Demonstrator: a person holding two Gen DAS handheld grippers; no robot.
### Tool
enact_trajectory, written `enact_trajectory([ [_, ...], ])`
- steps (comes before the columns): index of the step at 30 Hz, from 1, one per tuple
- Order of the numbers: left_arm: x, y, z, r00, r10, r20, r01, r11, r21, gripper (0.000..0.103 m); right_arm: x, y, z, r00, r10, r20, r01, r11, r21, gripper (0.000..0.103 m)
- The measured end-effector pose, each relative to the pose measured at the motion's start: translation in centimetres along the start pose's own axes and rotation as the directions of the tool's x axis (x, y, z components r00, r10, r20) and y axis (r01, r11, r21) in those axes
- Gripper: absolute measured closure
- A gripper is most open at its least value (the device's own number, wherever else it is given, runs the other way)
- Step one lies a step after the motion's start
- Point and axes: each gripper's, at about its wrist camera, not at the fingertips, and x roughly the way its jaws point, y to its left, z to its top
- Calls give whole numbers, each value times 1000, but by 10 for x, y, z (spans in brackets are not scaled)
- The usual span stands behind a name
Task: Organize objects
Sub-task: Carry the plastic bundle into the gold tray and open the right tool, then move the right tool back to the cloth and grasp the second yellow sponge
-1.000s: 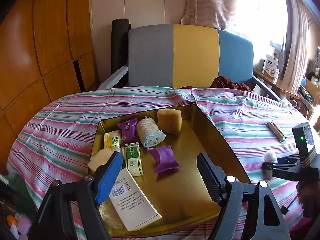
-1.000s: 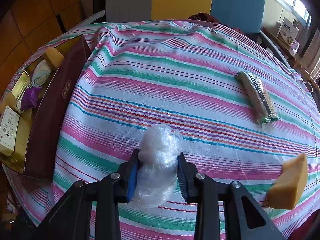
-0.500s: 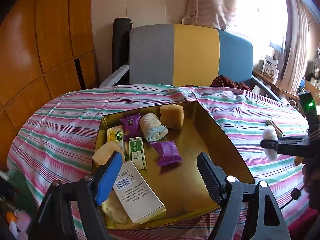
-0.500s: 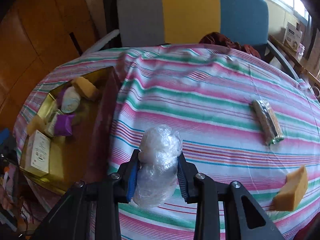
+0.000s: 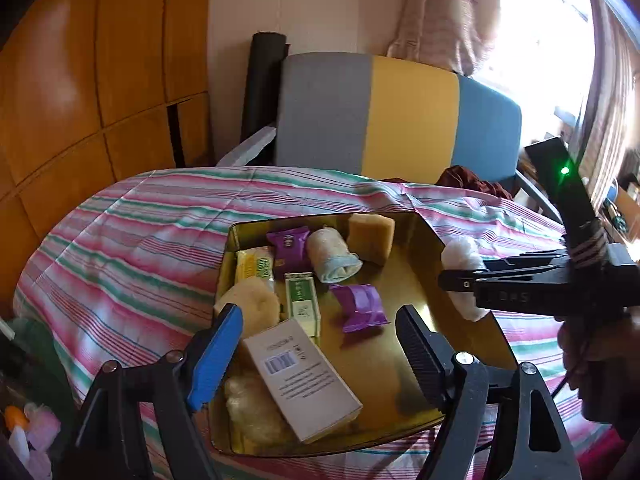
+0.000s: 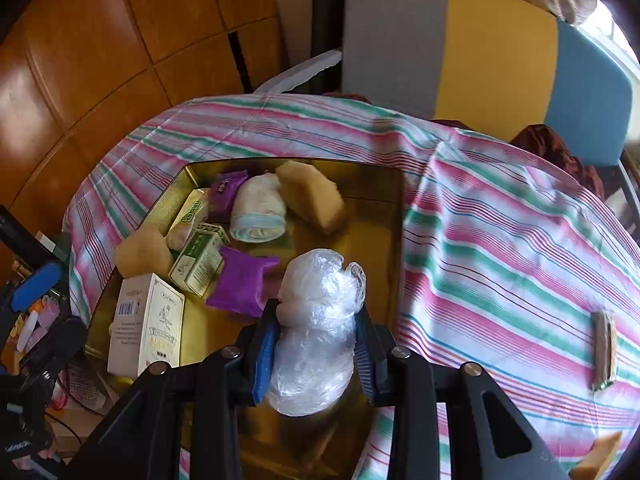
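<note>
A gold tin tray point(image 5: 404, 220) point(image 6: 388, 236) sits on the striped tablecloth. It holds a white box point(image 5: 300, 376) point(image 6: 146, 332), a green box point(image 5: 303, 302), purple packets point(image 5: 360, 308) point(image 6: 240, 280), a rolled cloth point(image 5: 334, 256) point(image 6: 260, 210) and yellow sponges point(image 5: 370, 232) point(image 6: 310, 196). My right gripper point(image 6: 316, 344) is shut on a crumpled clear plastic bag point(image 6: 318, 328) and holds it above the tray's right side; the bag point(image 5: 460, 252) also shows in the left wrist view. My left gripper point(image 5: 320, 344) is open and empty over the tray's near end.
A foil-wrapped bar point(image 6: 604, 348) lies on the cloth point(image 6: 500, 240) at the right, and a yellow sponge piece point(image 6: 600, 452) sits at the table's near right edge. A grey, yellow and blue chair point(image 5: 396, 116) stands behind the table. Clutter lies off the table's left edge.
My right gripper has lifted the plastic bag off the cloth and carried it left, over the tray. My left gripper has stayed open above the tray's near end.
</note>
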Motion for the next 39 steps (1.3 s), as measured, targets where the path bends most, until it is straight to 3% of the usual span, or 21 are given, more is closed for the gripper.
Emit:
enact_trajectory([
  [11, 7, 32, -8, 999, 34, -35, -36, 997, -74, 23, 84, 17, 27, 986, -63, -152, 55, 997, -57, 67],
  [14, 8, 34, -9, 998, 41, -38, -44, 996, -74, 23, 90, 19, 25, 986, -69, -153, 60, 996, -61, 65],
  [17, 9, 35, -9, 998, 46, -39, -49, 996, -78, 23, 80, 19, 23, 991, -58, -120, 52, 997, -51, 57],
  [30, 0, 22, -7, 999, 39, -21, -40, 998, -48, 22, 0, 5, 0, 998, -9, 54, 8, 999, 32, 57],
  [39, -6, 1, -2, 1000, 18, -7, -18, 1000, 2, 22, -52, -57, -45, 992, -91, 82, 77, 984, 158, 57],
])
